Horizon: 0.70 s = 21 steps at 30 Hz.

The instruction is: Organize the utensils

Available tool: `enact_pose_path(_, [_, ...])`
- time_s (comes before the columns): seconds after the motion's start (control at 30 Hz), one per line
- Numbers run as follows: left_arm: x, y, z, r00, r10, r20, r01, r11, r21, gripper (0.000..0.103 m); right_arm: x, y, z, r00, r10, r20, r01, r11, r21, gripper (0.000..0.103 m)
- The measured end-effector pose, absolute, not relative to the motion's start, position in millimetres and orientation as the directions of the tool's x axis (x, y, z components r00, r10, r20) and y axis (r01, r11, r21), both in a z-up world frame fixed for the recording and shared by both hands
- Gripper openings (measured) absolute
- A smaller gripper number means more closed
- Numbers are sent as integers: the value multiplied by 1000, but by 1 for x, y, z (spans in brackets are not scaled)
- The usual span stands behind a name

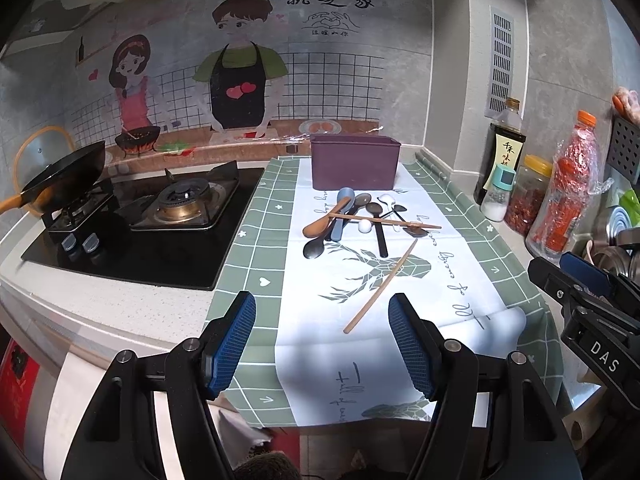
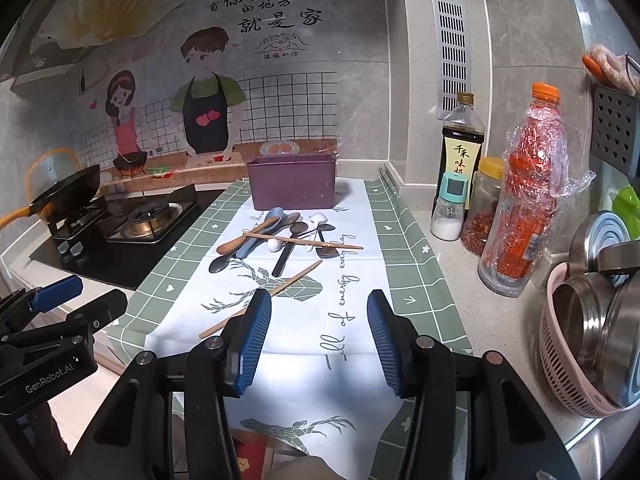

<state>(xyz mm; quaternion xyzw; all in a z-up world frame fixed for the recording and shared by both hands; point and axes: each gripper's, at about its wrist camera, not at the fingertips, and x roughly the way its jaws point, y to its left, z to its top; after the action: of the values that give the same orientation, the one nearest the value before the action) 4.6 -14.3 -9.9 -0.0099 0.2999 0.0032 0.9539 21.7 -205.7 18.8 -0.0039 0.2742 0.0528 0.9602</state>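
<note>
Purple bin (image 1: 355, 162) sits upper centre in your left wrist view, spoon pile (image 1: 356, 216) just below it; left gripper (image 1: 322, 344) jaws apart, empty. Right wrist view: right gripper (image 2: 319, 340) jaws apart too, lone chopstick (image 2: 298, 276) mid-frame on the cloth (image 2: 416, 264).

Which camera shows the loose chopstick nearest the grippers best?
The left wrist view: the loose chopstick lies fully visible on the mat. In the right wrist view, the chopstick is partly hidden behind that gripper's left finger.
</note>
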Motion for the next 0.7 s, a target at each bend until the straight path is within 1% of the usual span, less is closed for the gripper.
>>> enact_pose_path(0.7, [2,-16,-12,822,2,-570,-15,1000,-19,69,18,-198,18,844,98,-528,-106,994,15,48])
